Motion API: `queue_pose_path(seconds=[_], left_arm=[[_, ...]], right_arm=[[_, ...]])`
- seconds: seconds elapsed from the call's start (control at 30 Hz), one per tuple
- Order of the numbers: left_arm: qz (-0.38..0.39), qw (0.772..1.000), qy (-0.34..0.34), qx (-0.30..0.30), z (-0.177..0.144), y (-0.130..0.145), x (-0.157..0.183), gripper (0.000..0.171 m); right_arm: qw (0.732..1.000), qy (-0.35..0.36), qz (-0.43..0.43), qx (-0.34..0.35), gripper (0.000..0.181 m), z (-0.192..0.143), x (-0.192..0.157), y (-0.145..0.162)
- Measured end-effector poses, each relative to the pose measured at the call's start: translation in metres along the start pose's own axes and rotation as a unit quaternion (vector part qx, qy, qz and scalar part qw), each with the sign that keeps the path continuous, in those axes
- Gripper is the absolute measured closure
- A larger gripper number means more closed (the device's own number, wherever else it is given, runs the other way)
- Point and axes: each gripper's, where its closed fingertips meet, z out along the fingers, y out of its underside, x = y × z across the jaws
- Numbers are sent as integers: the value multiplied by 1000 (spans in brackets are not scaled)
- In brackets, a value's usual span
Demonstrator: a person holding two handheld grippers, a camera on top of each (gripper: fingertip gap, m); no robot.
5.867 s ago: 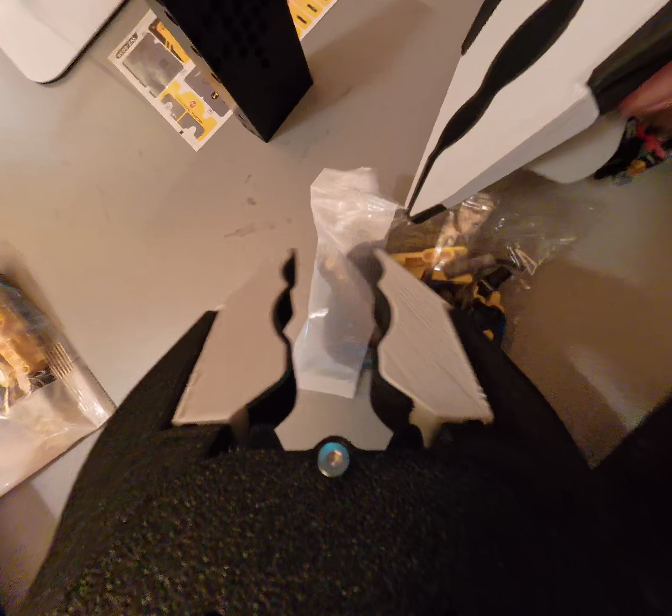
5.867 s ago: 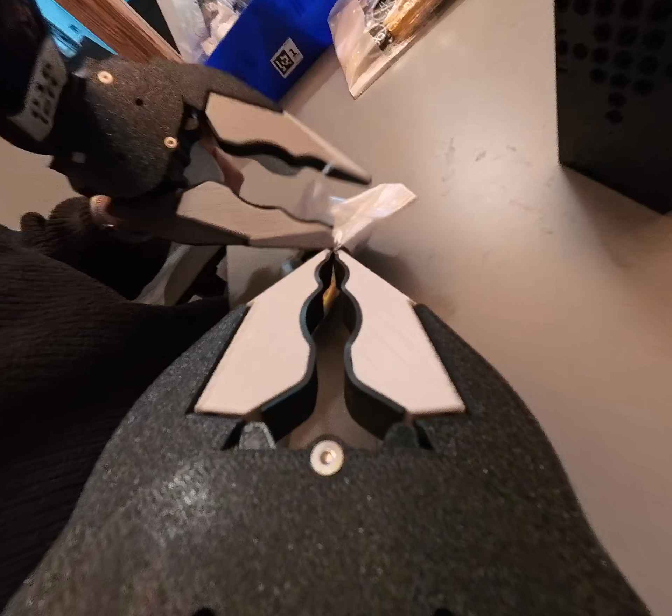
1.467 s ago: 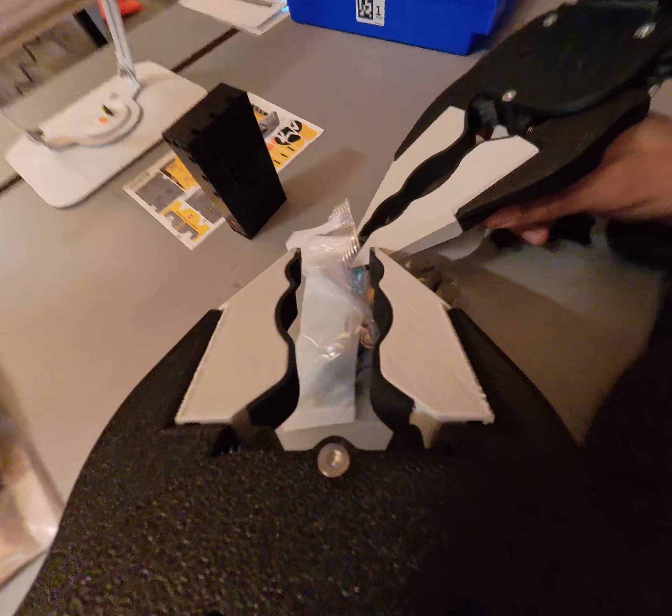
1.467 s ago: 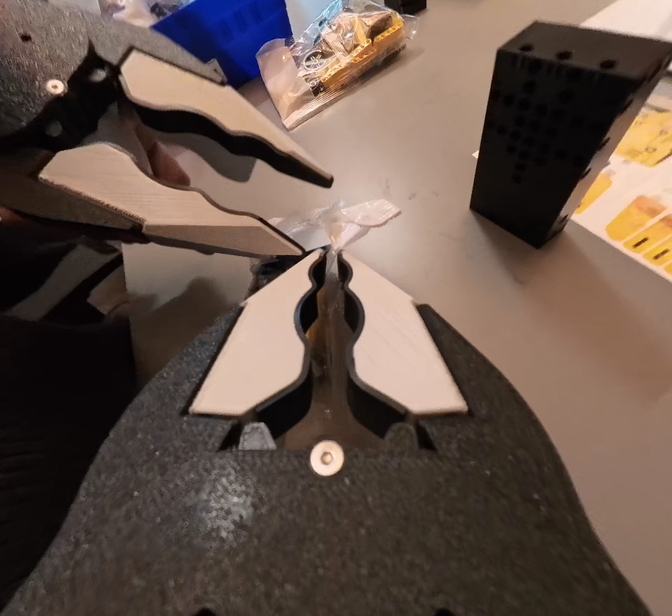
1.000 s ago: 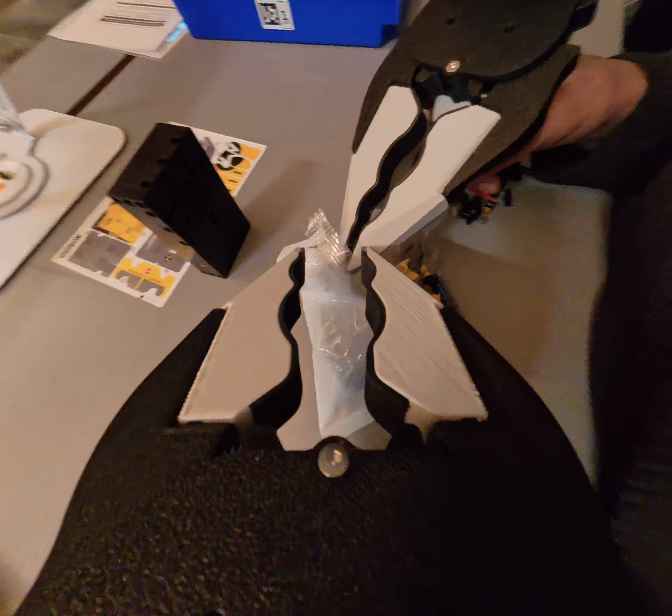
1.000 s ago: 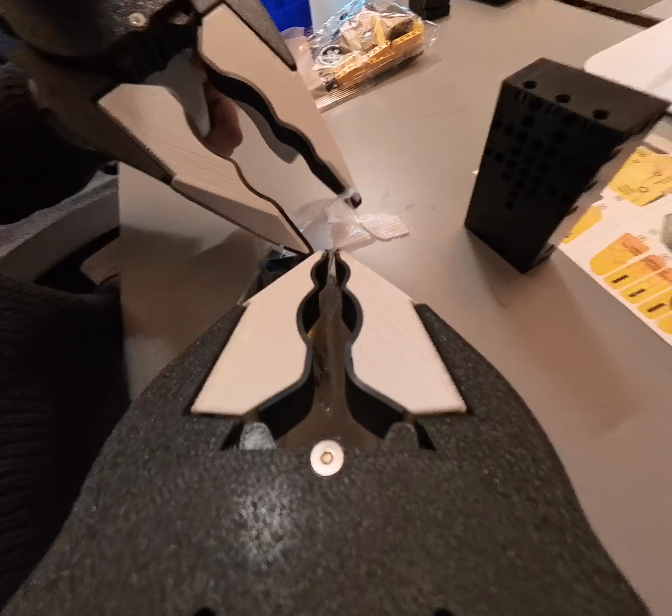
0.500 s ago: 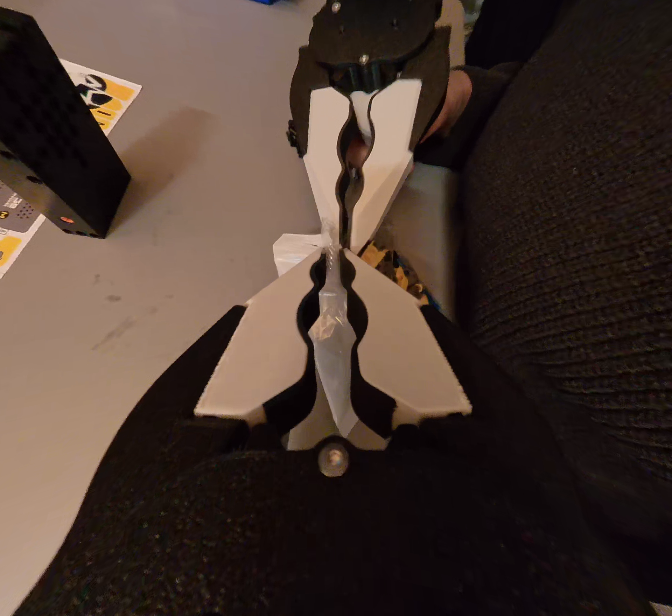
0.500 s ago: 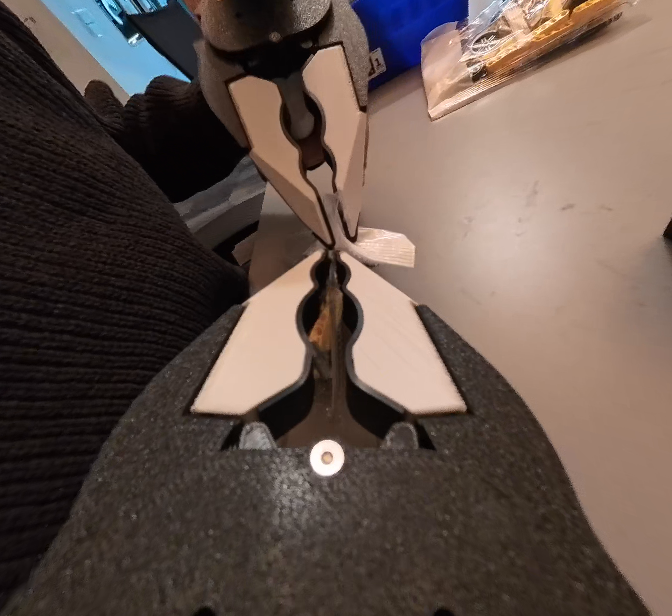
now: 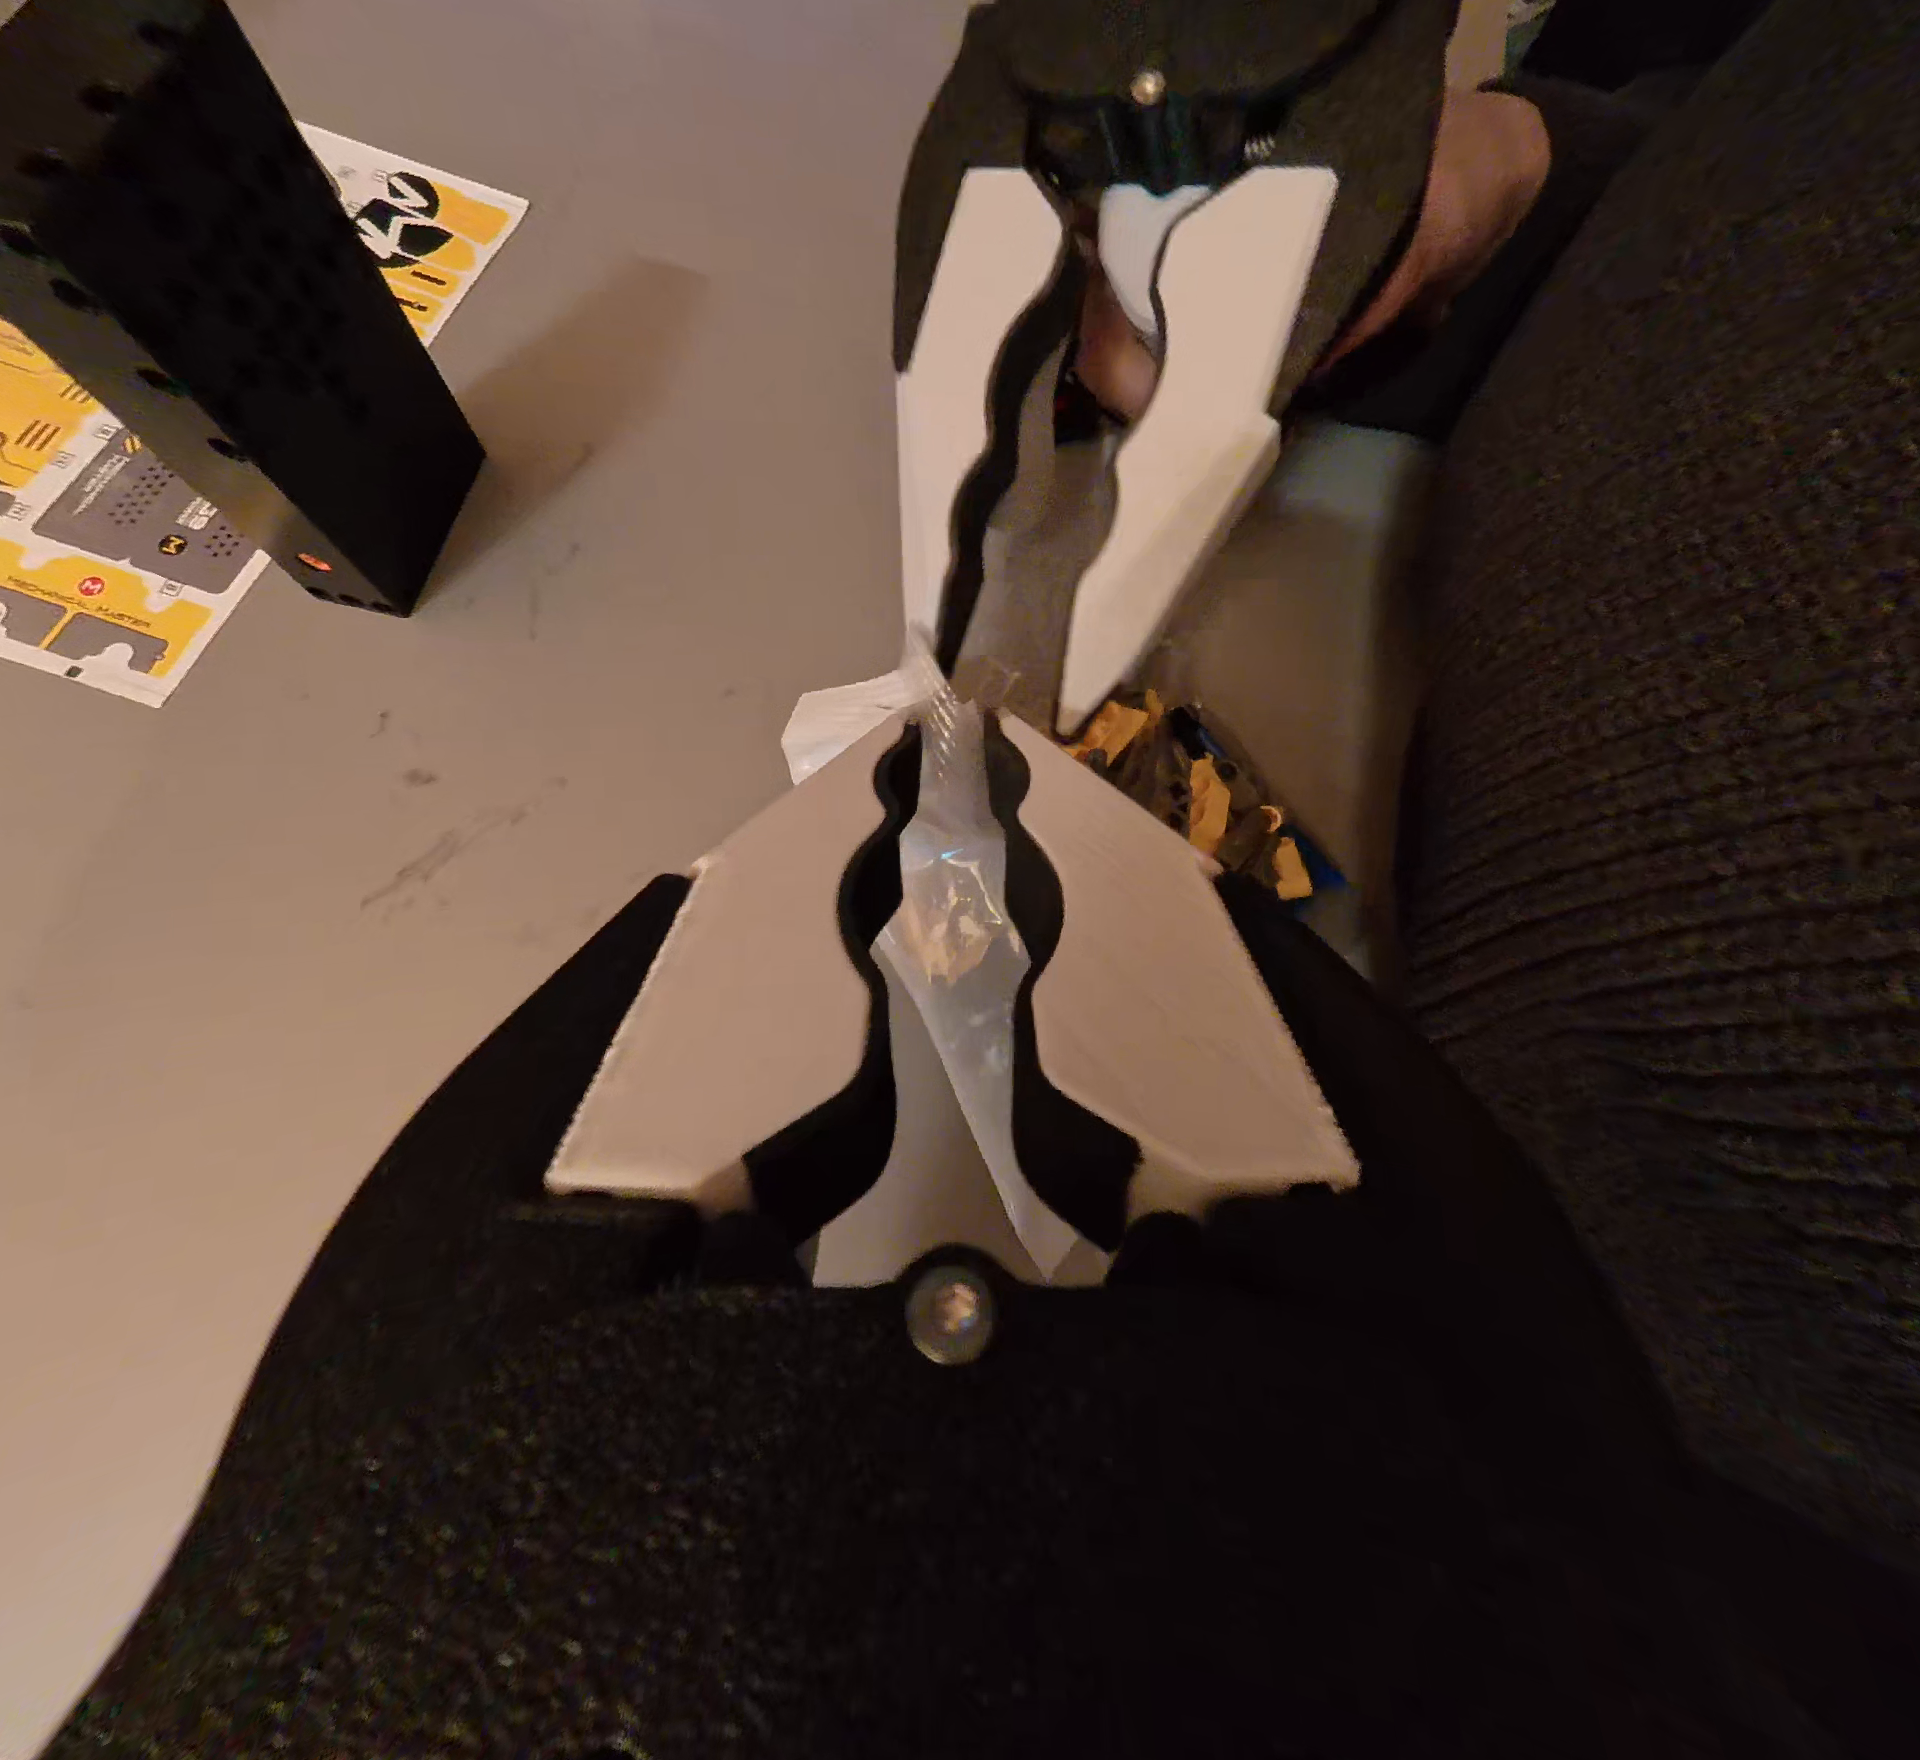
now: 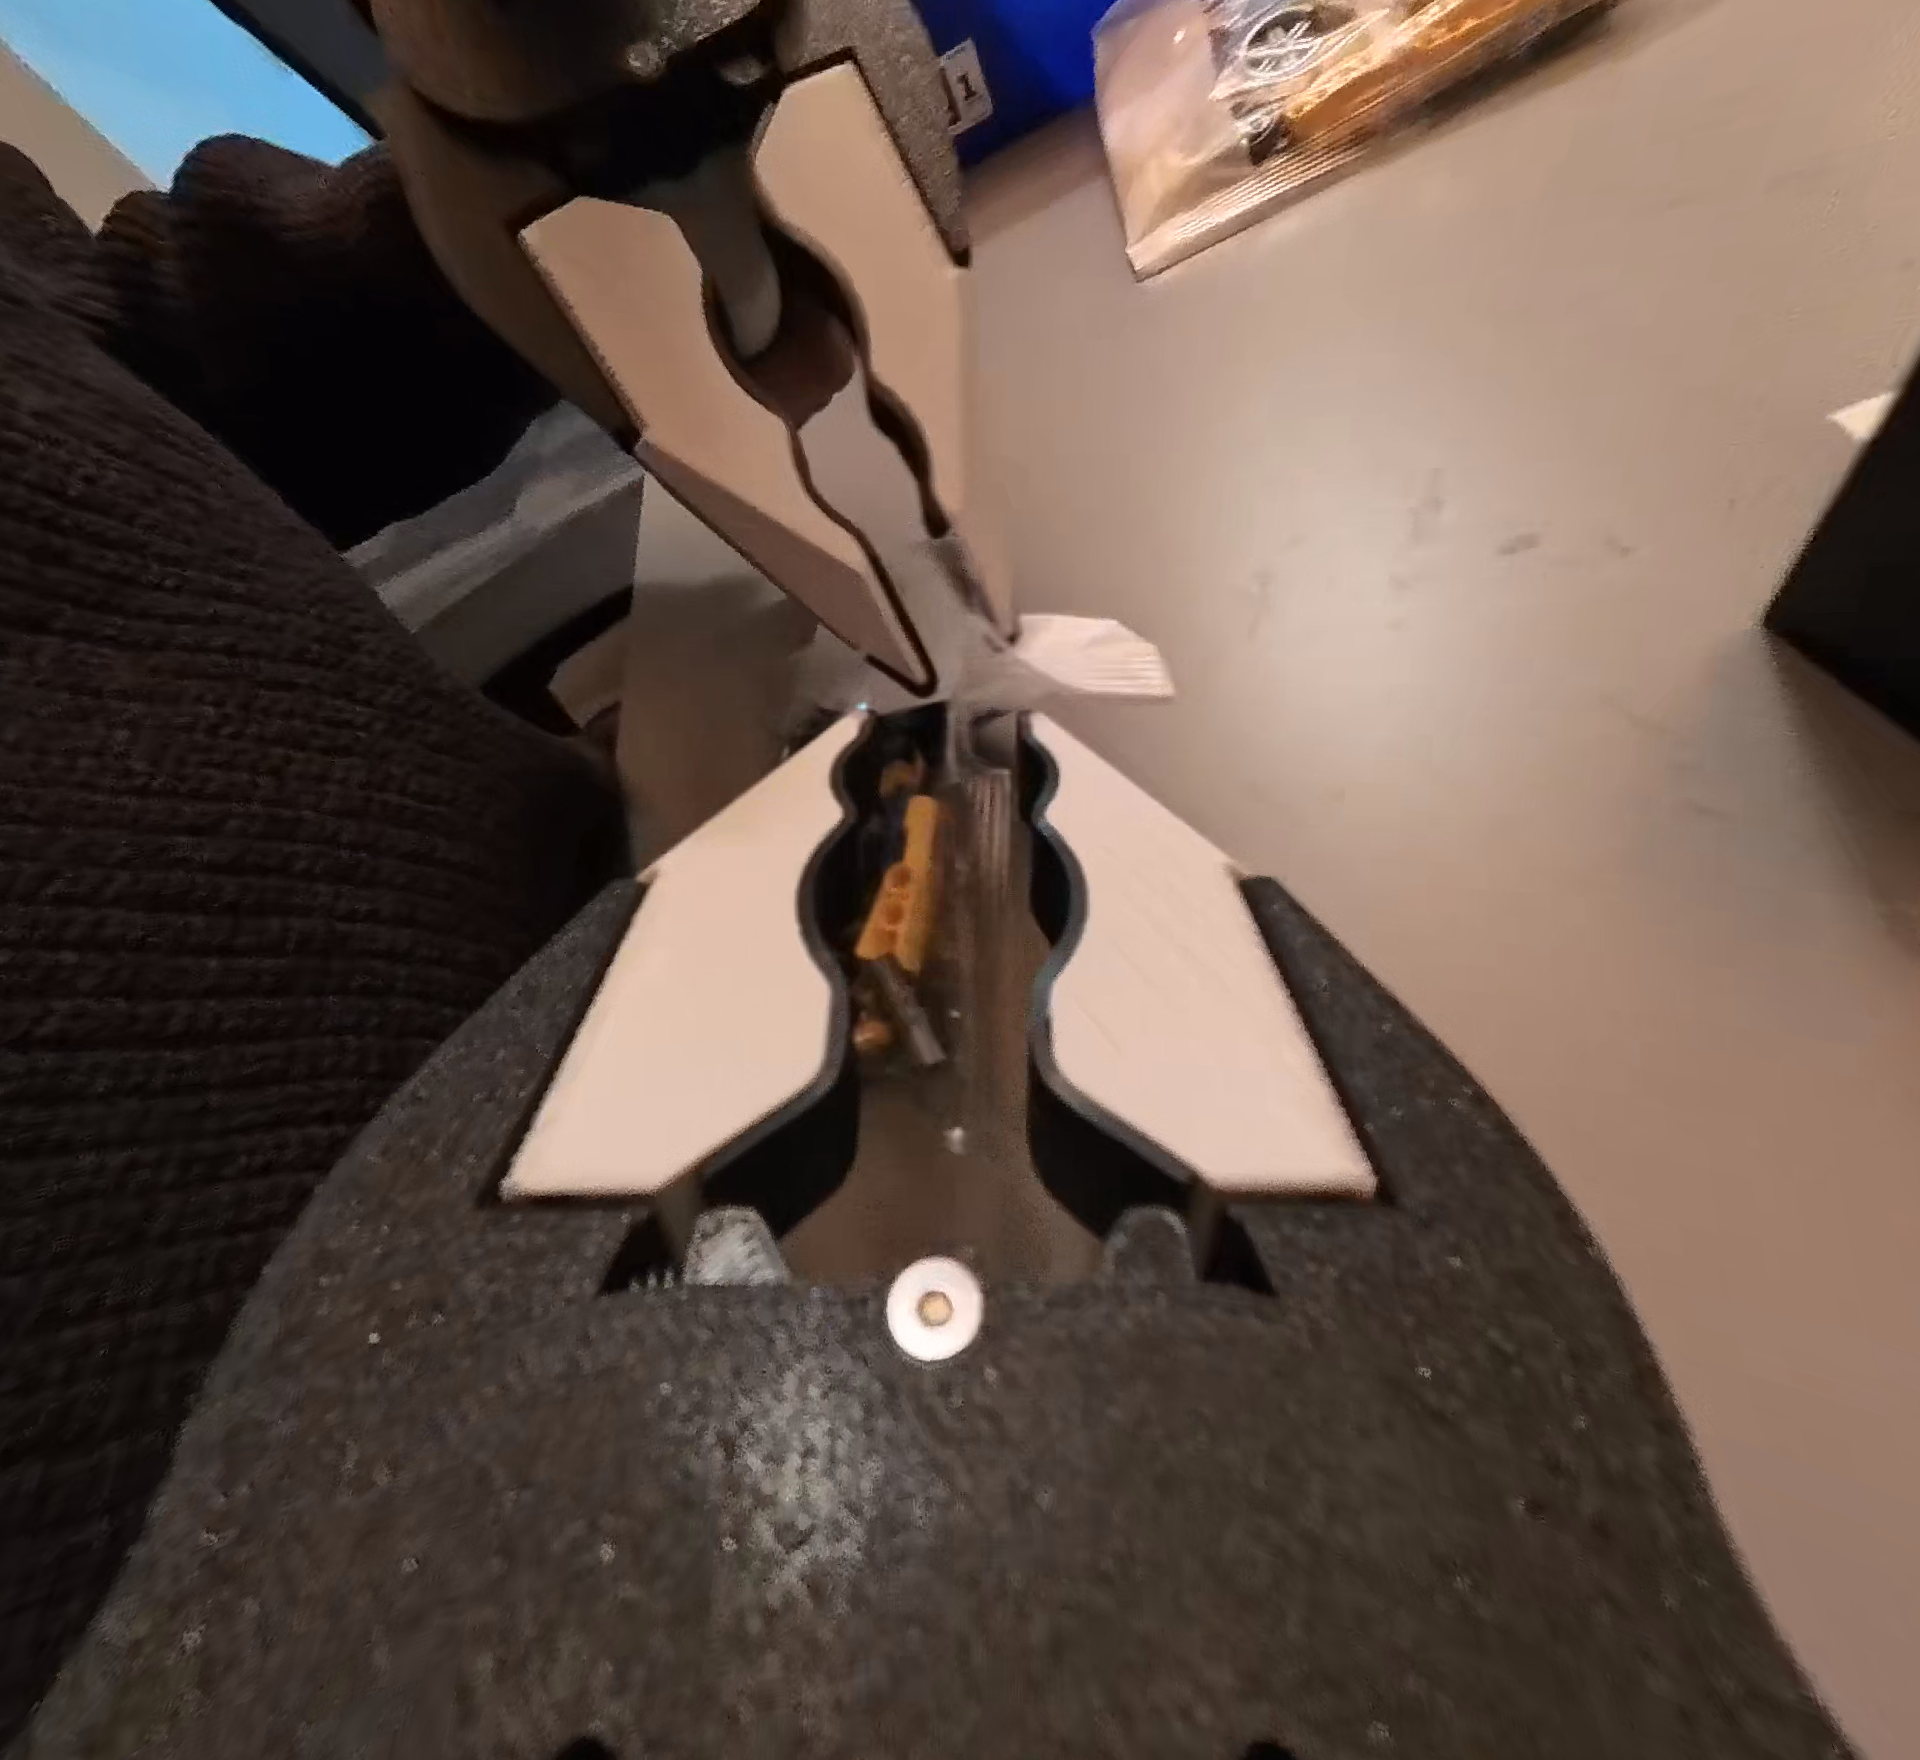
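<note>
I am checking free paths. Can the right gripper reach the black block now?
Probably yes: the right gripper stands open, and only bare table lies between it and the black block.

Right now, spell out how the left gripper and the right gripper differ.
The left gripper is shut on the clear bag; the right gripper is open, its tips apart. The left gripper pinches the bag's neck; the right gripper holds nothing, one tip beside the bag's top. Both have white fingers on black bodies, tips facing.
</note>
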Motion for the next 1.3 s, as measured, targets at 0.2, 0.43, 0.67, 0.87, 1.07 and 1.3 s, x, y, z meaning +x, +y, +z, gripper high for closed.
queue_pose_path(seconds=[0.2, 0.43, 0.67, 0.87, 1.07, 1.3], left_arm=[[0, 998, -68, 15, -5, -5, -16, 142], [-49, 983, -173, 26, -21, -2, -50, 144], [3, 973, -231, 21, -24, -16, -40, 143], [73, 988, -125, 44, -6, -39, 19, 144], [98, 984, -117, -94, 21, 8, 20, 148], [65, 986, -136, -77, 12, 3, 8, 156]], right_arm=[[999, 15, 38, 19, 181, 4, 5, -5], [998, 14, 48, 25, 181, 3, 5, -5], [996, 28, 80, 37, 181, 3, 13, -5], [995, 54, 84, 32, 181, 4, 21, -3], [995, 55, 77, 33, 181, 3, 18, -4], [994, 54, 88, 44, 181, -2, 18, -4]])
